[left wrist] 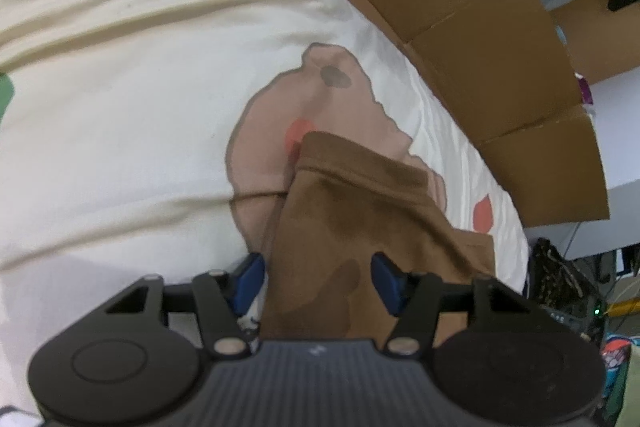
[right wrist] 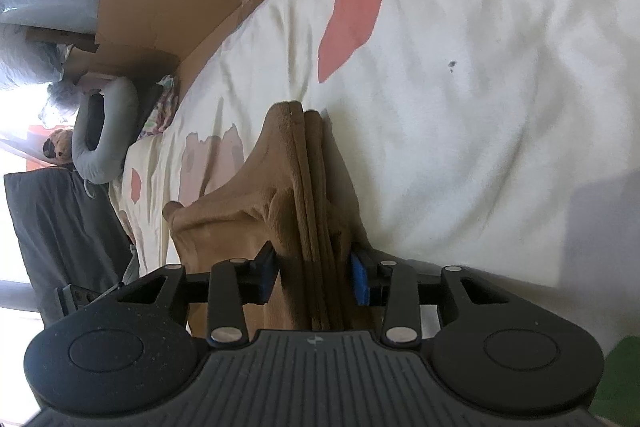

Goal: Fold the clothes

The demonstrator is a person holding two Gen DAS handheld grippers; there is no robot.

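Observation:
A brown fleece garment (left wrist: 360, 195) is held up over a cream bedsheet (left wrist: 140, 107). My left gripper (left wrist: 318, 275) is shut on one bunched edge of it, and the cloth fills the gap between the blue pads (left wrist: 252, 279). In the right wrist view the same brown garment (right wrist: 288, 187) shows as several stacked layers. My right gripper (right wrist: 312, 271) is shut on those layers, and the rest sags to the left onto the bedsheet (right wrist: 480, 87). The part of the garment below each gripper is hidden.
The sheet carries printed patches, a tan one (left wrist: 272, 131) and a coral one (right wrist: 352, 19). Flattened cardboard (left wrist: 460, 27) lines the bed's far edge. A grey neck pillow (right wrist: 104, 131) and a dark fabric item (right wrist: 60, 227) lie beyond the bed end.

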